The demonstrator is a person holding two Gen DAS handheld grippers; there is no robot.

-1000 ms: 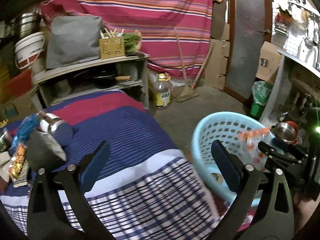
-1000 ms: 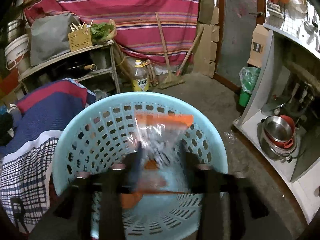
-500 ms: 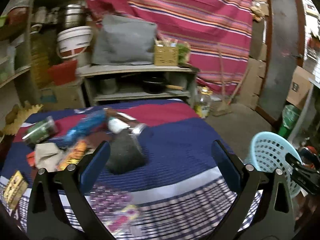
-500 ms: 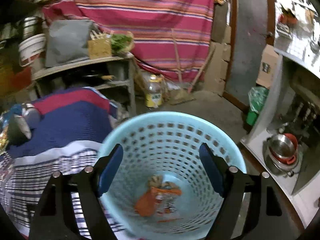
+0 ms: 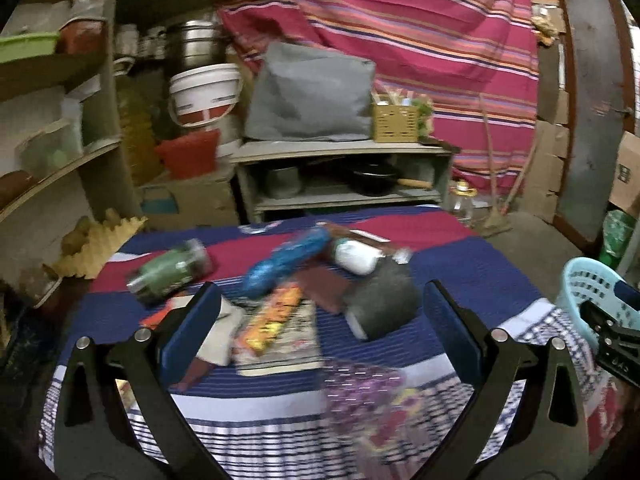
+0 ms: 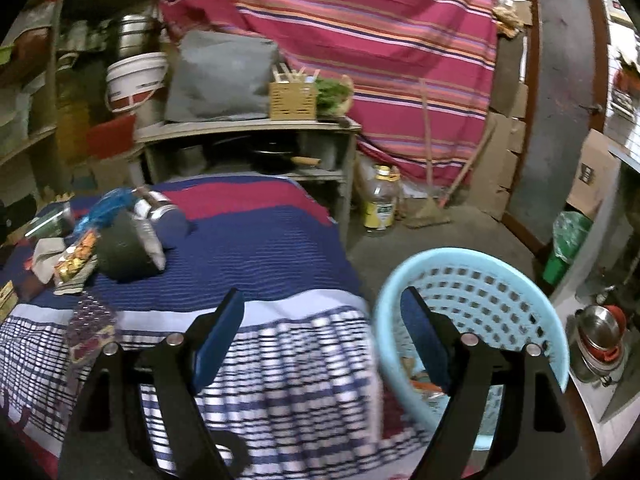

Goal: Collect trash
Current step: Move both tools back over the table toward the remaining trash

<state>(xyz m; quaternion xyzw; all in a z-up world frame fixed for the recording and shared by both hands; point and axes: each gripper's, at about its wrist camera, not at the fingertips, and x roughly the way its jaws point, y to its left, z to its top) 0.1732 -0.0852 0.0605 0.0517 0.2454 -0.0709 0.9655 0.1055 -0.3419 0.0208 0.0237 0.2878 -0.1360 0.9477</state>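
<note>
Both hand-held grippers are spread and hold nothing: the left hand-held gripper (image 5: 316,320) faces the wrappers (image 5: 276,320) on the bench (image 5: 460,276). The right hand-held gripper (image 6: 322,332) is beside the blue basket (image 6: 500,276).

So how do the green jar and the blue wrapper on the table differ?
The green jar is a rigid cylinder lying on its side, farther left; the blue wrapper is a soft, crinkled packet stretched diagonally nearer the middle. The jar looks see-through with green contents; the wrapper is opaque bright blue. Both lie on the striped tablecloth, not yet collected.

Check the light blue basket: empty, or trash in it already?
Not empty. The right wrist view shows an orange wrapper and other scraps lying at the bottom of the light blue basket; most of it remains unfilled.
</note>
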